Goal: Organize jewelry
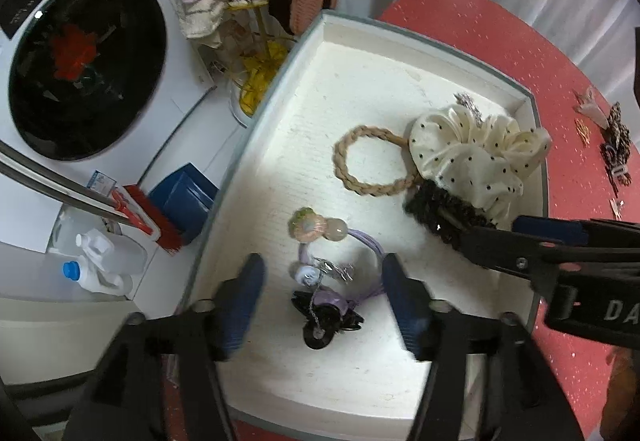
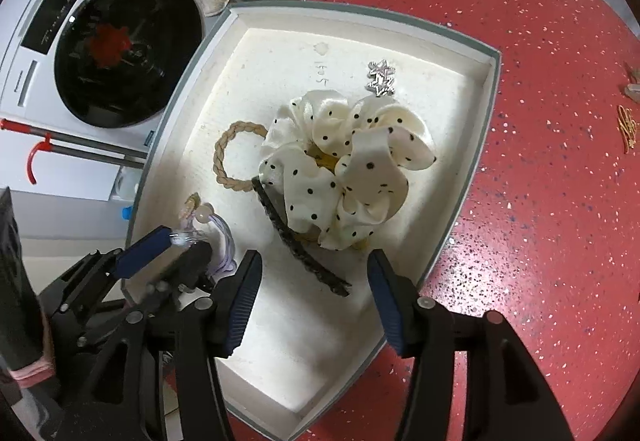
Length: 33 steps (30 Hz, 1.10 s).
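Both tongs, left [image 1: 322, 305] and right [image 2: 314, 295], parted and empty over tray [image 2: 486, 145]; hair ties [image 1: 316, 273] gathered inside for sorting.

Left wrist cam: looks steeply down along the left gripper [image 1: 324, 305], close over the near-left part of the white tray [image 1: 304, 41]; washing machine [image 1: 88, 65] off to its left, right gripper [image 1: 492, 237] entering from its right. Right wrist cam: same steep downward aim past the right gripper [image 2: 314, 293], close over the tray [image 2: 490, 57] centre, red table [image 2: 540, 201] to its right, left gripper [image 2: 176, 245] at its lower left. Shared: tray, polka-dot scrunchie [image 1: 472, 157] [image 2: 340, 169], braided ring [image 1: 372, 161] [image 2: 232, 157], washing machine [image 2: 120, 53].
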{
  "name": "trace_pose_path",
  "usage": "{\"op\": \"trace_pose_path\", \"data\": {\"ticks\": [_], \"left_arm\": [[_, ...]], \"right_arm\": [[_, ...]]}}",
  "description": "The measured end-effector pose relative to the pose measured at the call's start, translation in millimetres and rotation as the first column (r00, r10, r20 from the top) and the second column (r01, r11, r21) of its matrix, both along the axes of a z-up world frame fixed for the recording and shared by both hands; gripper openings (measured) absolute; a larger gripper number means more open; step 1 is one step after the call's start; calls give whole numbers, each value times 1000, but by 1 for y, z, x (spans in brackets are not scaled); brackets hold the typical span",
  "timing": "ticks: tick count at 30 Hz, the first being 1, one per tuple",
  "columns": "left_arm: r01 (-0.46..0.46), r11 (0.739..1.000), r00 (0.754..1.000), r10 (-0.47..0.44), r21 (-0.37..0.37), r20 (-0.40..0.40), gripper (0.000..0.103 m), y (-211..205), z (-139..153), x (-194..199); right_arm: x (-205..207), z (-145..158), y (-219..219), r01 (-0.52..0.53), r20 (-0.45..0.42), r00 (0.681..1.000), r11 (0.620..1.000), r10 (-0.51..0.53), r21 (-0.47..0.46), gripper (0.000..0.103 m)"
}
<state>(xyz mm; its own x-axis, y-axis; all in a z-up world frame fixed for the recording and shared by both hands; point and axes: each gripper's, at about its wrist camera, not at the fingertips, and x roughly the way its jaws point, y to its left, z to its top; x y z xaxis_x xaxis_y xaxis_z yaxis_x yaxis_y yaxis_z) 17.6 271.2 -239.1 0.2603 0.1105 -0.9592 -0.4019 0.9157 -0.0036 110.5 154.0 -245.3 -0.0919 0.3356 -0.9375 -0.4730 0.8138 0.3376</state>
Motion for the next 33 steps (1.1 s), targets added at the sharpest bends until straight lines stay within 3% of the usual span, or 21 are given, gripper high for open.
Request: {"op": "trace_pose_path", "data": {"ticks": [11,12,13,14,24,28,33], "left_arm": [[5,1000,1000,-5,0,-10,66,2,7,-5],[4,1000,1000,-4,1,-13,74,1,7,-5],[-1,1000,1000,1,5,-10,95,1,8,-6],[-5,1000,1000,5,12,-3,102,1,9,-7],[7,1000,1000,-8,-15,-20,102,-6,13,-10],[12,1000,999,-13,-13,-34,102,-9,13,-12],[16,1000,999,-17,-21,-38,102,-13,18,-17]], "right_arm": [[-4,23,-24,60,34,998,998,-61,12,62],[-4,25,-26,63,38,997,998,-64,10,62],[-5,25,-25,65,41,997,998,-65,6,62],[-7,27,-28,66,43,997,998,-66,3,62],[-16,30,-39,81,56,995,996,-79,-44,62],[-19,32,-44,80,64,995,995,-76,-57,75],[-22,34,-52,94,63,994,993,-90,-68,75]]}}
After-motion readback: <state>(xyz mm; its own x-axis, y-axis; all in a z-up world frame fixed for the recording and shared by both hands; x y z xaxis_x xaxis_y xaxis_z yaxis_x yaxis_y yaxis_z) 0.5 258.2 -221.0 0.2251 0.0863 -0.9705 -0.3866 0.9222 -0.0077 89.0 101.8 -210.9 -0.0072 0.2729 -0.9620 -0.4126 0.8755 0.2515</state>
